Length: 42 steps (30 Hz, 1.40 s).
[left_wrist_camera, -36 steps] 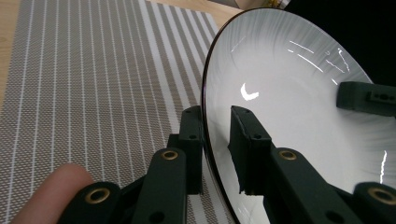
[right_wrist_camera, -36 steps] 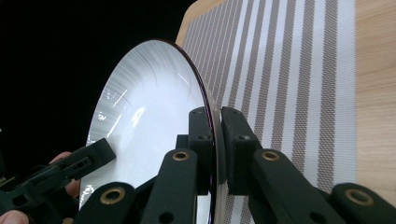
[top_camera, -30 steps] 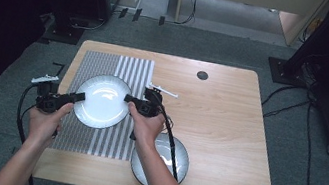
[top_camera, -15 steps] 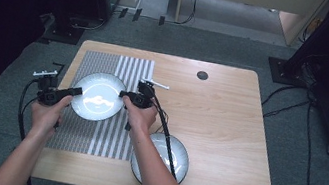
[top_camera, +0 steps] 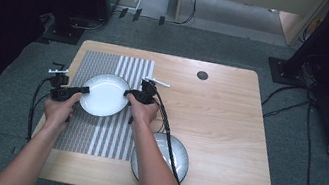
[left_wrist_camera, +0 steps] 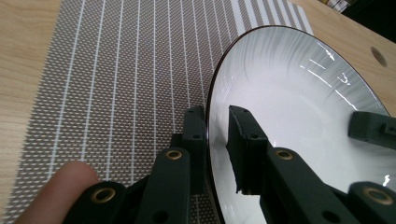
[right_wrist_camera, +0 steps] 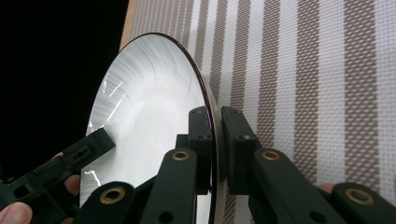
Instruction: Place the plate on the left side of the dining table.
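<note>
Plate [top_camera: 105, 95] carried farther, between both tongs

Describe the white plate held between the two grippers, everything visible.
The plate is round, white and glossy, like glazed ceramic, with a thin dark rim and fine streaks toward the edge. It is empty. It sits over the striped mat. The left gripper clamps its left rim, the right gripper its right rim, one jaw above and one below.
</note>
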### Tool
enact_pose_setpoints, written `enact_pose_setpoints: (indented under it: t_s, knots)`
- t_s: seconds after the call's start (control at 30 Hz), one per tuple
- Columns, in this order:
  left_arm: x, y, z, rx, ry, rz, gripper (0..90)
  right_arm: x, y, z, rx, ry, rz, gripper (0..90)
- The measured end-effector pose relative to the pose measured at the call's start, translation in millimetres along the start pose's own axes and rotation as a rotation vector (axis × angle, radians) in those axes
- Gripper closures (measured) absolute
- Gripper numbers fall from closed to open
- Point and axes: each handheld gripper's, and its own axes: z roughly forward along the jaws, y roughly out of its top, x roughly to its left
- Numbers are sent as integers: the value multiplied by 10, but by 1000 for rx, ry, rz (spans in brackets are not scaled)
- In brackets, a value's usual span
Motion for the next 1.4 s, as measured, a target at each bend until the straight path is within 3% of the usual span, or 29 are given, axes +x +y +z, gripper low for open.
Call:
enact_pose_setpoints:
  t_s: [0.23, 0.5, 0.77, 0.93, 1.4]
  knots:
    - [49, -1, 133, 4, -3, -33, 795, -116, 58, 110, 4, -3, 18, 839]
    - [23, 52, 201, 6, 24, -19, 800, -182, 86, 186, -11, -10, 20, 832]
    - [33, 66, 237, 13, 36, -32, 794, -161, 96, 197, -19, -18, -9, 834]
    - [25, 60, 217, 10, 37, -8, 794, -173, 89, 186, 2, -7, -23, 832]
    - [45, 55, 223, 17, 30, -2, 791, -164, 94, 171, 22, -14, -37, 795]
